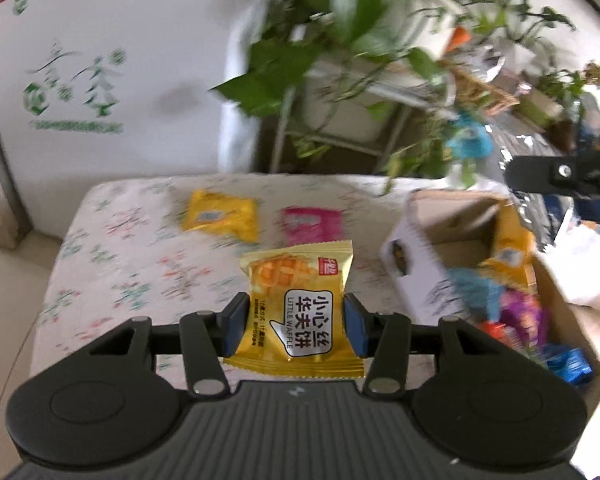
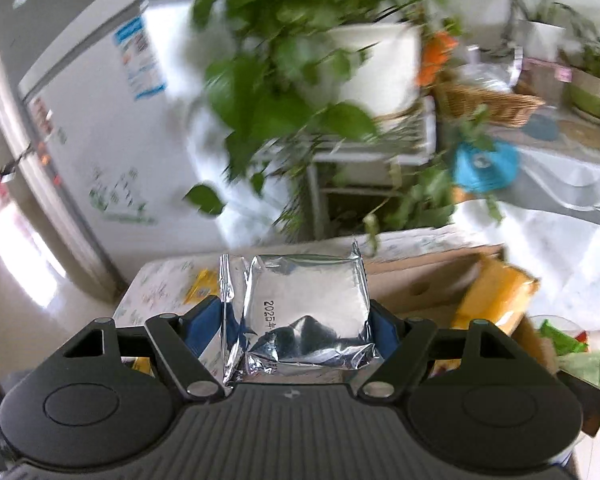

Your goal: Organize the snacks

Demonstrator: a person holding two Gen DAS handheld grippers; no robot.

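Observation:
My left gripper (image 1: pixel 294 326) is shut on a yellow waffle packet (image 1: pixel 296 304), held above the flower-patterned table (image 1: pixel 112 264). Two more snacks lie on that table beyond it: a yellow packet (image 1: pixel 220 216) and a pink packet (image 1: pixel 312 224). To the right stands an open cardboard box (image 1: pixel 428 256) holding several coloured snacks, among them an orange-yellow packet (image 1: pixel 508 252). My right gripper (image 2: pixel 296 316) is shut on a silver foil packet (image 2: pixel 304 308), lifted above the table's near edge, with the cardboard box (image 2: pixel 416 280) just right of it. The right gripper's black finger (image 1: pixel 556 178) shows above the box in the left wrist view.
Leafy potted plants (image 1: pixel 340 32) on a white metal stand (image 2: pixel 372 152) crowd the space behind the table. A white fridge (image 1: pixel 112 68) stands at the left. A wicker basket (image 2: pixel 496 104) and a blue object (image 2: pixel 484 164) sit at the back right.

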